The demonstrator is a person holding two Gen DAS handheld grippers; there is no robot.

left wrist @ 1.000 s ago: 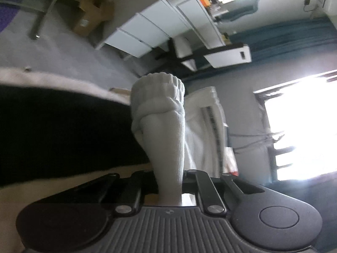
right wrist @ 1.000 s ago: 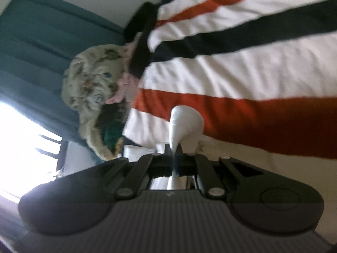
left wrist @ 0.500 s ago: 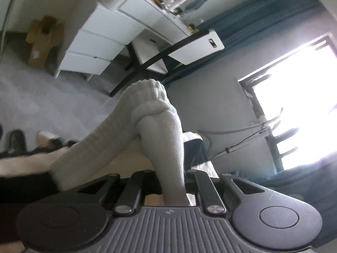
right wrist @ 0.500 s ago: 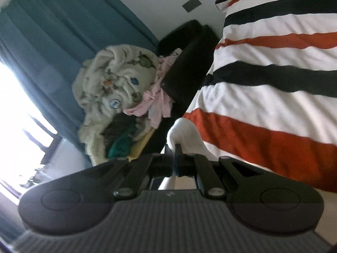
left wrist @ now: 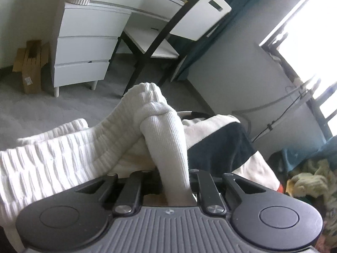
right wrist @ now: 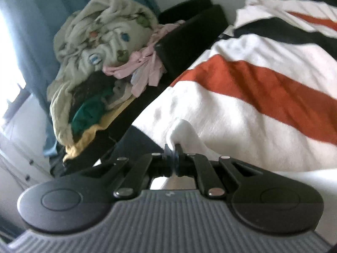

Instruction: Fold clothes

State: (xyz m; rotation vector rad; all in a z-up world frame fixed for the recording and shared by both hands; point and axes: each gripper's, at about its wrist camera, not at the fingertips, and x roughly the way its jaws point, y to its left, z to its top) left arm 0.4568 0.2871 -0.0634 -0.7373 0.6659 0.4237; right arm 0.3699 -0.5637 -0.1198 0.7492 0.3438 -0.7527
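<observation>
White socks: my left hand-held gripper (left wrist: 173, 181) pinches the ribbed white sock (left wrist: 166, 139), which rises between its fingers and is looped with a second ribbed sock (left wrist: 88, 147) that trails off to the left. Both hang above the bed.
Right hand-held gripper: my right hand-held gripper (right wrist: 173, 158) is pressed together on a thin fold of white fabric (right wrist: 183, 130); I cannot tell whether this is part of the same socks.
Bed: a blanket with white, orange and dark stripes (right wrist: 263, 88) lies just beyond the right fingers, and its dark and cream edge (left wrist: 221, 145) shows behind the socks in the left view.
Laundry pile: crumpled clothes (right wrist: 101, 48) sit heaped beside the bed's dark frame (right wrist: 189, 35).
Room: a white drawer unit (left wrist: 84, 48), a white chair on black legs (left wrist: 168, 35), flattened cardboard (left wrist: 31, 65) on grey carpet, and teal curtains by a bright window (left wrist: 305, 42).
</observation>
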